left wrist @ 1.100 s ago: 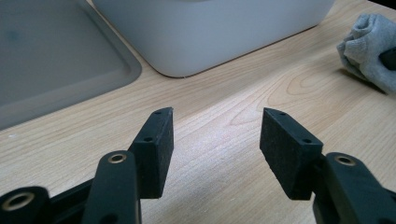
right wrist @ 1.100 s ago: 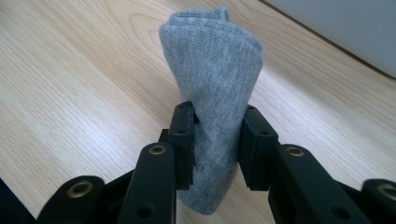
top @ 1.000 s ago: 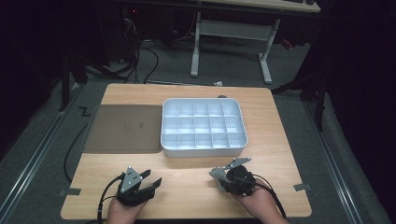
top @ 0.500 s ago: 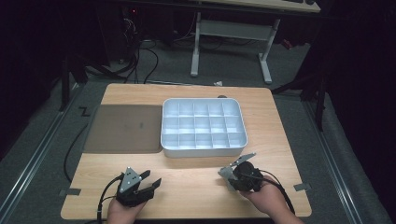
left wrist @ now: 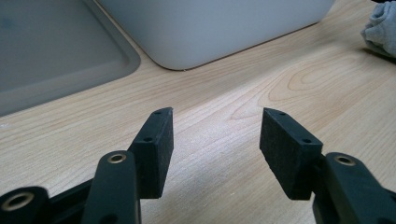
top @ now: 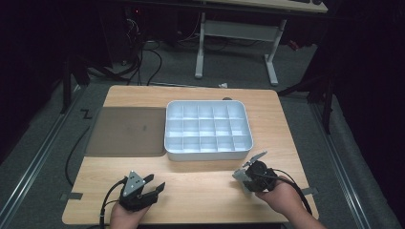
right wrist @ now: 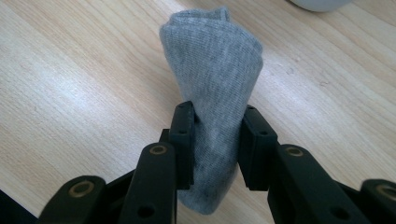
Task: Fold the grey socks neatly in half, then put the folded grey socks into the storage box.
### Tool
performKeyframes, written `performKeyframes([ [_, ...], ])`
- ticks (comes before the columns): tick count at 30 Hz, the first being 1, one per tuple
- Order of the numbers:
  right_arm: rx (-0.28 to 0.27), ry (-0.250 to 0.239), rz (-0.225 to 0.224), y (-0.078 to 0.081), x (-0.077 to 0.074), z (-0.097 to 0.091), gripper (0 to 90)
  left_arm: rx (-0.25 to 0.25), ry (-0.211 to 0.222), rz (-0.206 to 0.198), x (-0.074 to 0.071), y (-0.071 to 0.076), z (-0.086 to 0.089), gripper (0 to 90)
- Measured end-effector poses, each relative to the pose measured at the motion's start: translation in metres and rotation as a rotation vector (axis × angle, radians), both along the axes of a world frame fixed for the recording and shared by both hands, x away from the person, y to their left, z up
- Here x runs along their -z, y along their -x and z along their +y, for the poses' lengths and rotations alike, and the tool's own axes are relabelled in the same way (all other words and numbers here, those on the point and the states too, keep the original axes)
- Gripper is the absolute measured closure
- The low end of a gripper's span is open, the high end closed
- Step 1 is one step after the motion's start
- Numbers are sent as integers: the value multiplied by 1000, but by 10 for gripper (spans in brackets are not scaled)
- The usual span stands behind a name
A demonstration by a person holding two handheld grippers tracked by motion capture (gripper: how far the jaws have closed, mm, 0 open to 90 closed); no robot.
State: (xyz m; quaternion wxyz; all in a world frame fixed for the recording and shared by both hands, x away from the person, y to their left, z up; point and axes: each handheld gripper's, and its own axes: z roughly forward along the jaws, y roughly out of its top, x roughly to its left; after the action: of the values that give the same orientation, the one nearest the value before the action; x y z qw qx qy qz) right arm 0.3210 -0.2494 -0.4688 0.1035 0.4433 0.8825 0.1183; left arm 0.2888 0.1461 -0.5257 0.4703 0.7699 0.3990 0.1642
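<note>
One grey sock (right wrist: 212,84) is what we have in hand: a soft, fine-ribbed knit, folded over on itself so that it bulges into a rounded lump above the jaws and tapers to a narrow end below them. Our right gripper (right wrist: 212,140) clamps it across the middle, both pads pressed into the cloth, above the tabletop (top: 200,179) near the front right corner of the white tray (top: 208,150). In the left gripper view a bit of the sock shows at the far right edge (left wrist: 380,30).

The tray is split into a grid of small square compartments, and all those we can see hold nothing. Its flat grey lid (top: 126,131) lies just beside it on the left.

Our left gripper (left wrist: 215,140) rests low over bare wood, jaws apart with nothing between them.
</note>
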Motion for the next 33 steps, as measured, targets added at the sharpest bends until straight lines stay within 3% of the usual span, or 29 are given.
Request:
performKeyframes([
  [10,1,-27,18,-8,-9,-5,708,-12,13,4,0,2,6,454],
  [17,-16,-14,31,-11,-15,-7,708,-7,0,-9,-1,4,5,453],
  [26,-7,-54,26,-16,-35,-10,709,1,1,-3,2,4,5,449],
  [33,-5,-81,16,-27,-62,-11,709,17,17,4,1,6,5,421],
])
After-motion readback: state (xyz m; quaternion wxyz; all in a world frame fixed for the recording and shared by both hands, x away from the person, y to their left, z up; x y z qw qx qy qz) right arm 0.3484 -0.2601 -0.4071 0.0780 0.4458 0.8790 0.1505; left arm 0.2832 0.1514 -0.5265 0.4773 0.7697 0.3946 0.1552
